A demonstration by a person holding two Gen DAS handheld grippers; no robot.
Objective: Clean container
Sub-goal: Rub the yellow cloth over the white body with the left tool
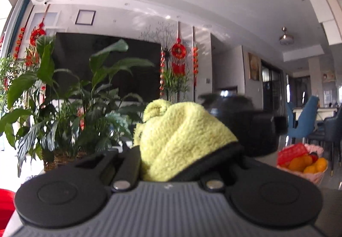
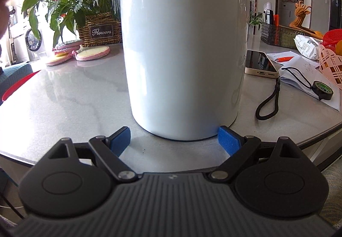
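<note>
Wiping looks barely begun: left tongs (image 1: 171, 147) clamp the yellow cloth (image 1: 179, 138) aloft, right tongs (image 2: 174, 140) spread wide around the white container (image 2: 183, 44) on the table (image 2: 64, 98).

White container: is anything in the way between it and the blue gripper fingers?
Nothing visible. The white container stands upright on the table right in front of the open right gripper, its base between the blue fingertips with bare tabletop there.
</note>
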